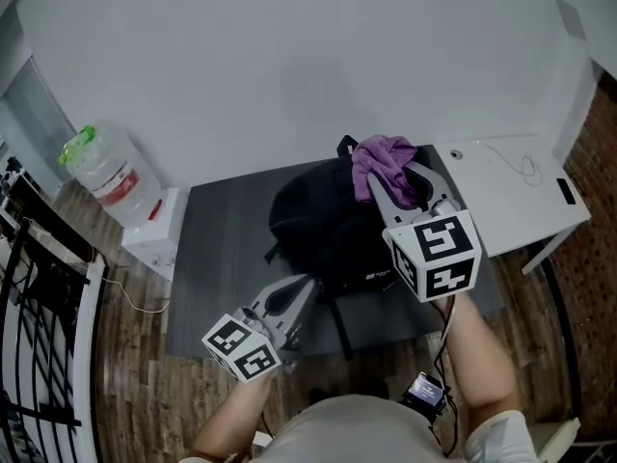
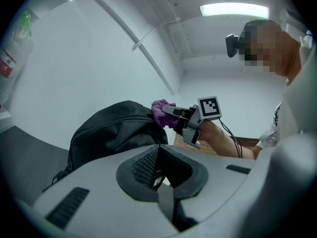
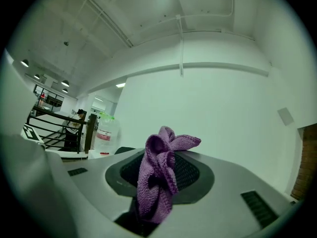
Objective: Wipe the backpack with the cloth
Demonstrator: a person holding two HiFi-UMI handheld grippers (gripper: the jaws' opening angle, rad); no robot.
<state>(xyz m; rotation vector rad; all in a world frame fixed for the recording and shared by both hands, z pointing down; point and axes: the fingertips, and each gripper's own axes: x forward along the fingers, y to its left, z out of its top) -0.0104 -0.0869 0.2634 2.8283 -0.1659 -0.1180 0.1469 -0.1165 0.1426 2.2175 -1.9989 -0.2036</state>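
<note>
Your right gripper [image 1: 378,187], clamped on the purple cloth [image 1: 382,160], meets the black backpack's [image 1: 313,225] top, left gripper [image 1: 301,292] jaws together alongside; wiping apparently under way, most left.

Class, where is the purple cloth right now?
In the head view the purple cloth sits right of centre, pinched by the right gripper at the upper right of the black backpack, near the white desk.
</note>
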